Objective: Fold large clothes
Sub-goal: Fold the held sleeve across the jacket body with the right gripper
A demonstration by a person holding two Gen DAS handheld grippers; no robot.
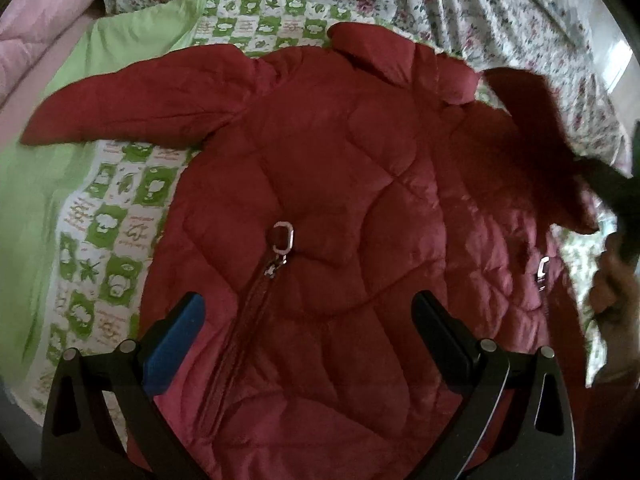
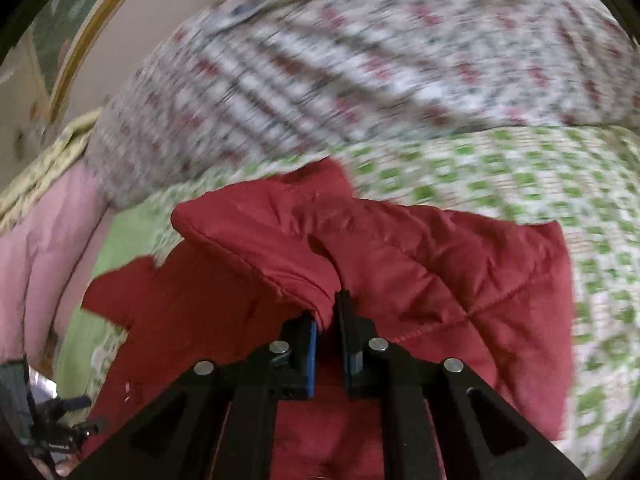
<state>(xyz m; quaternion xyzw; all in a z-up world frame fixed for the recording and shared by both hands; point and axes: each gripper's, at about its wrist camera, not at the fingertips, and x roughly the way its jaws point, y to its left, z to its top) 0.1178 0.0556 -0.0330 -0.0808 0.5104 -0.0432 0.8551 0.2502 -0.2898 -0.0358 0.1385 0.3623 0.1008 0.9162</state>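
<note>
Right gripper (image 2: 328,316) pinching jacket (image 1: 320,200) sleeve (image 2: 260,248); left gripper (image 1: 308,320) gaping, empty. Am carrying sleeve across chest, keeping it flat.

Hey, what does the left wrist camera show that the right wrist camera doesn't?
Only the left wrist view: the jacket's quilted front with a zipper pull, one sleeve lying out flat, and the open left claw above the jacket.
Only the right wrist view: the right claw shut on a fold of red fabric.
Both: the red jacket on the green checked sheet, with the floral bedding beyond.
</note>
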